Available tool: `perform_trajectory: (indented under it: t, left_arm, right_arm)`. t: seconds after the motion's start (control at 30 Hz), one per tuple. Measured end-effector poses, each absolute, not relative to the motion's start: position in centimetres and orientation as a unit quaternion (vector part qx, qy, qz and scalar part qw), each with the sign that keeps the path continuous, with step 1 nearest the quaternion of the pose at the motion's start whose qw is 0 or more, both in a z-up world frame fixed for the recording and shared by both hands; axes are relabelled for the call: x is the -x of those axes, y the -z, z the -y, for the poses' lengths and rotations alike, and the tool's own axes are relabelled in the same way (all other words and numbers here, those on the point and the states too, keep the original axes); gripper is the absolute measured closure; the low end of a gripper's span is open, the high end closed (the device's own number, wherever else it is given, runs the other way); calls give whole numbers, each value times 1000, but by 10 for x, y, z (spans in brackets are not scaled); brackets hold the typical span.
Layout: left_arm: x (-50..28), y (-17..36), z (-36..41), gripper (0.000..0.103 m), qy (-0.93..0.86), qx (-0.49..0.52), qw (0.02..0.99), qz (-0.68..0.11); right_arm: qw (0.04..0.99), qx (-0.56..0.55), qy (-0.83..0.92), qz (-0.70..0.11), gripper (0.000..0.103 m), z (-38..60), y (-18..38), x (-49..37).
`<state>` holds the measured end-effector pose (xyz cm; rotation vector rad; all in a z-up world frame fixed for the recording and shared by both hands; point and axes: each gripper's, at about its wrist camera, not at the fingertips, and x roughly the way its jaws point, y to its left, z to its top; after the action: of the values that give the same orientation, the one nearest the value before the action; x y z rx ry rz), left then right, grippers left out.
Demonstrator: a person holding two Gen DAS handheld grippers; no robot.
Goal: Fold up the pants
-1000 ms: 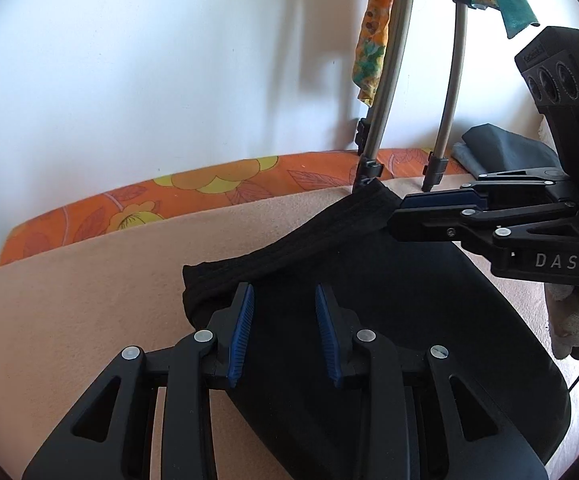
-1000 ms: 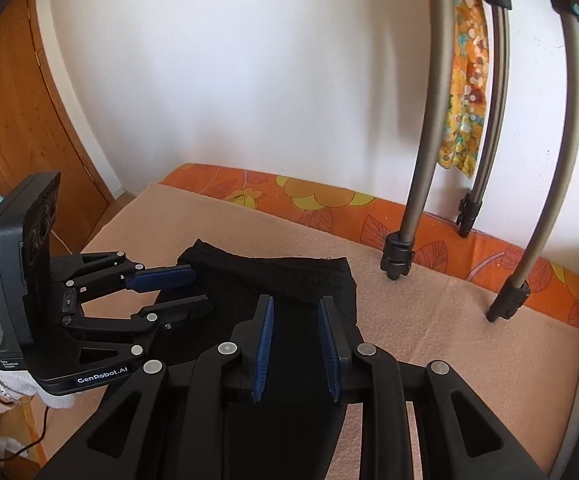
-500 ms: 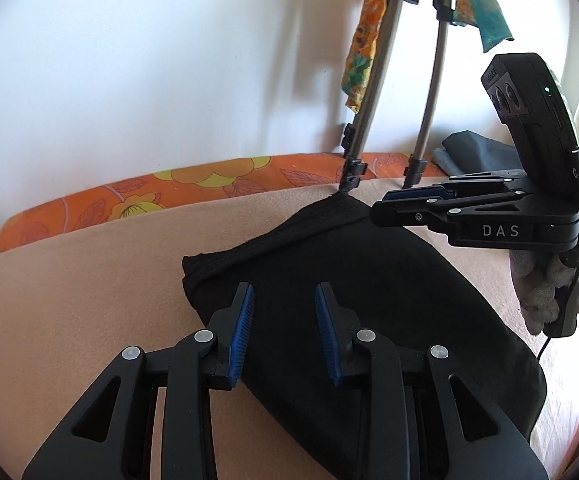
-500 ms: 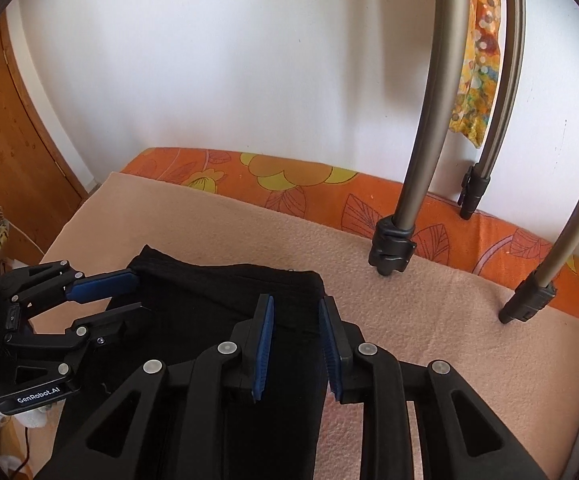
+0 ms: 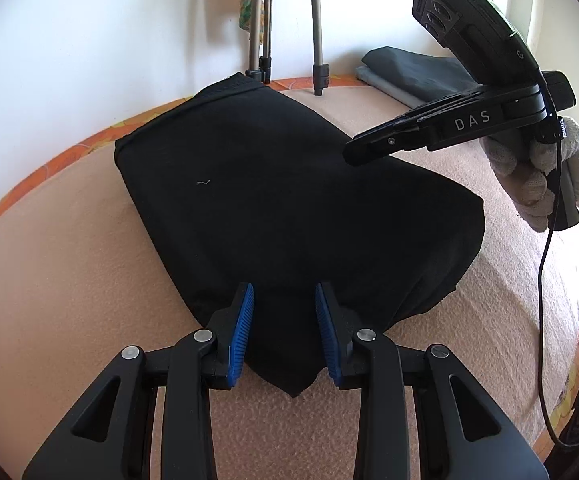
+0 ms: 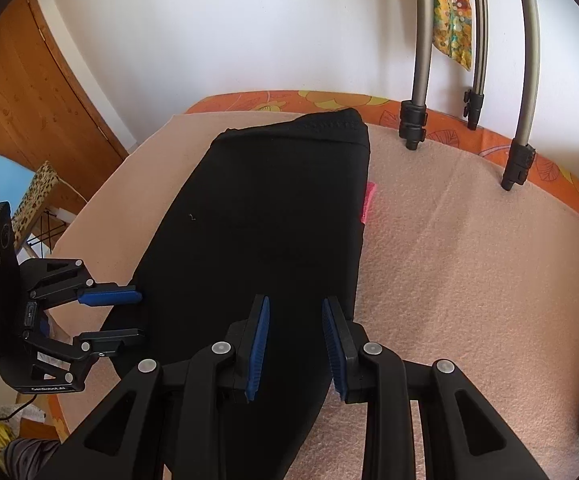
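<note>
Black pants (image 5: 289,200) are lying folded flat on the peach blanket (image 5: 69,260). Left tongs (image 5: 284,332) are hanging wide over the near end, and right tongs (image 6: 295,344) are gaping too, gripping nothing.

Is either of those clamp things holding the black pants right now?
No, the fingers of both tools are spread apart above the black pants, which lie flat on the peach blanket.
</note>
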<state>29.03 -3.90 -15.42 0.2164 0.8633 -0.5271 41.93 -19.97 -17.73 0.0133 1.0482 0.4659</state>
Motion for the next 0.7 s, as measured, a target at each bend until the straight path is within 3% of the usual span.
perform_trajectory:
  t: [0.2, 0.27, 0.33, 0.37, 0.7]
  left_arm:
    - [-289, 141, 25, 72, 246, -45, 874, -416]
    - [-295, 132, 16, 60, 238, -20, 881, -408]
    - [-306, 125, 6, 52, 223, 2, 888, -401]
    - [-312, 123, 2, 51, 216, 13, 890, -401]
    - [-380, 156, -12, 48, 193, 107, 860, -460]
  right_arm:
    - [836, 3, -218, -503, 74, 196, 184, -419]
    - [840, -15, -221, -495, 65, 202, 177, -419]
    - [852, -30, -207, -479, 36, 211, 167, -420]
    - [858, -38, -201, -471, 32, 216, 165, -423]
    - [826, -110, -221, -506, 31, 222, 189, -468]
